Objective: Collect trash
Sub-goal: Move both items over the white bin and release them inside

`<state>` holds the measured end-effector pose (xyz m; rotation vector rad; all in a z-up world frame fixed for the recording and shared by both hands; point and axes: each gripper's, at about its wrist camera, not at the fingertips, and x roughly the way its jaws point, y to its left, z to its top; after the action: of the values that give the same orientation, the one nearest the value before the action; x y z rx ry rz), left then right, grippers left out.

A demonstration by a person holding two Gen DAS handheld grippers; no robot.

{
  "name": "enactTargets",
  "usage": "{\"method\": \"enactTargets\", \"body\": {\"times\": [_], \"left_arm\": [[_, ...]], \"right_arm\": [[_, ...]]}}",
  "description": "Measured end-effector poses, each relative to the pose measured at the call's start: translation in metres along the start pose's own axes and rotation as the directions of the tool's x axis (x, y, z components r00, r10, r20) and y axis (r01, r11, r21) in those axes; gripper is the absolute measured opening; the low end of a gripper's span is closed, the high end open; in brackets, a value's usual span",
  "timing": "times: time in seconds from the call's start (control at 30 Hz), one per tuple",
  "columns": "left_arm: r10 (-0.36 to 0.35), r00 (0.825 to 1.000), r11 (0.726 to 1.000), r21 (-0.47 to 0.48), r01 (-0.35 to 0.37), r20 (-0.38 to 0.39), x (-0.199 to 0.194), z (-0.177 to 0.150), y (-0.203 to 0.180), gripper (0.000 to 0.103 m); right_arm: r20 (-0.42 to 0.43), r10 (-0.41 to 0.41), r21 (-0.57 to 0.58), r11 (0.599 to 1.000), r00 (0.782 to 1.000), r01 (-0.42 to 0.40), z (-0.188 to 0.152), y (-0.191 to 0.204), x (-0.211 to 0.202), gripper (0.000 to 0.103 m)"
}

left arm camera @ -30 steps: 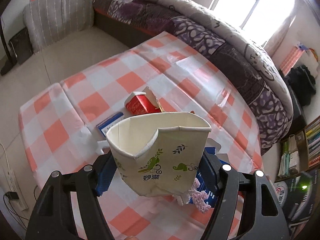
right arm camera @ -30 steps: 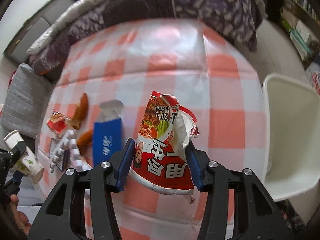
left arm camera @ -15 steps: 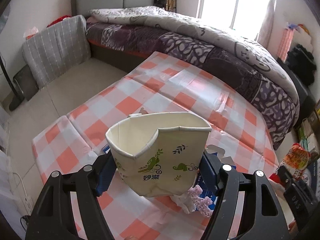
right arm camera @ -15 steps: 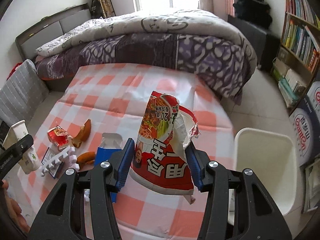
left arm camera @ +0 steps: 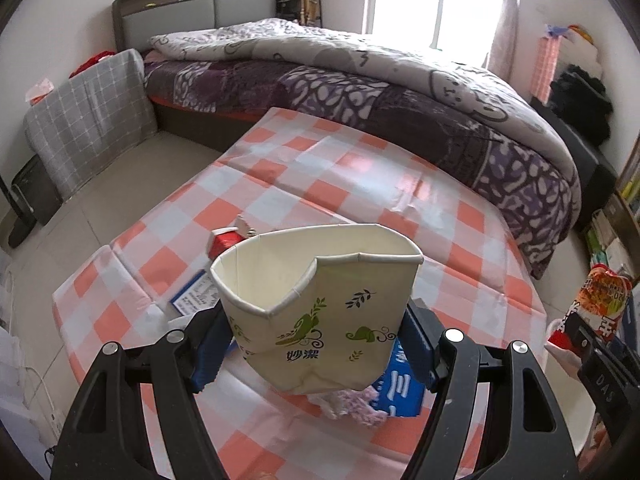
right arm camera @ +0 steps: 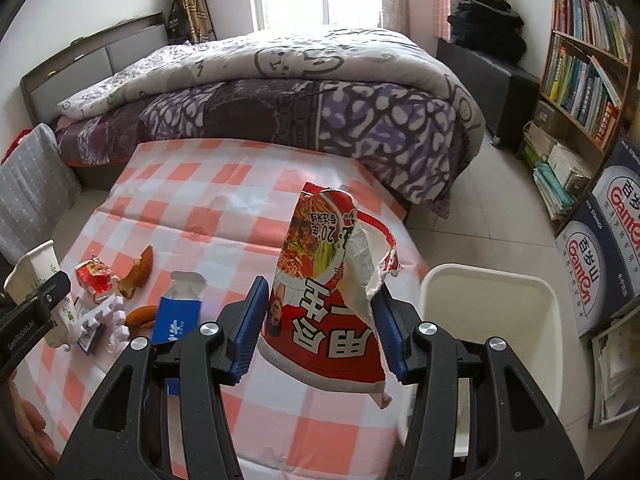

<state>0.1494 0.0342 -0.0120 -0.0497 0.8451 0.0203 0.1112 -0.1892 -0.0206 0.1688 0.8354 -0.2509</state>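
Your left gripper [left arm camera: 316, 350] is squeezing a crushed paper cup [left arm camera: 320, 300] between its 2 blue pads, and the cup's open mouth faces up, above the checked tablecloth [left arm camera: 340, 184]. Your right gripper [right arm camera: 320, 332] is pinching a torn red noodle packet [right arm camera: 328, 300] that stands up tall between its pads. Just to the right of that packet, a white bin [right arm camera: 500, 320] sits on the floor beside the table. More trash lies on the cloth on the left side: a blue carton [right arm camera: 178, 316] lying flat, a small red carton [right arm camera: 94, 276], 2 brown peels [right arm camera: 140, 268] and a white and pink foam piece [right arm camera: 108, 316]. From the right camera you can see your left gripper at the far left edge, holding its cup near that pile. A bed with a purple quilt [right arm camera: 340, 120] is behind the table.
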Motion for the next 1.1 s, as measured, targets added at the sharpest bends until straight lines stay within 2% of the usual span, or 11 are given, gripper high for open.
{"method": "enactTargets", "body": {"times": [0.4, 0.6, 0.87, 0.97, 1.03, 1.1], "left_arm": [[-0.051, 0.999, 0.995, 0.086, 0.051, -0.012, 0.001, -0.013, -0.044, 0.072], [-0.112, 0.993, 0.983, 0.144, 0.116, -0.038, 0.002, -0.024, -0.073, 0.072], [-0.205, 0.976, 0.942, 0.255, 0.218, -0.077, 0.000, -0.042, -0.123, 0.072], [-0.240, 0.967, 0.922, 0.292, 0.256, -0.091, -0.001, -0.049, -0.143, 0.072], [-0.262, 0.959, 0.909, 0.307, 0.283, -0.110, 0.000, -0.054, -0.155, 0.072], [-0.284, 0.951, 0.894, 0.323, 0.310, -0.127, 0.000, -0.060, -0.169, 0.072]], "right_arm": [[-0.005, -0.078, 0.017, 0.997, 0.997, 0.078, 0.002, -0.043, -0.006, 0.050], [-0.044, -0.134, 0.027, 0.990, 0.990, 0.135, 0.001, -0.073, -0.003, 0.050], [-0.109, -0.214, 0.036, 0.975, 0.971, 0.219, -0.005, -0.115, 0.001, 0.054], [-0.121, -0.244, 0.052, 0.967, 0.962, 0.251, -0.008, -0.132, -0.002, 0.061], [-0.123, -0.256, 0.065, 0.962, 0.959, 0.265, -0.008, -0.142, -0.005, 0.070], [-0.124, -0.269, 0.079, 0.957, 0.955, 0.279, -0.008, -0.153, -0.008, 0.074]]}}
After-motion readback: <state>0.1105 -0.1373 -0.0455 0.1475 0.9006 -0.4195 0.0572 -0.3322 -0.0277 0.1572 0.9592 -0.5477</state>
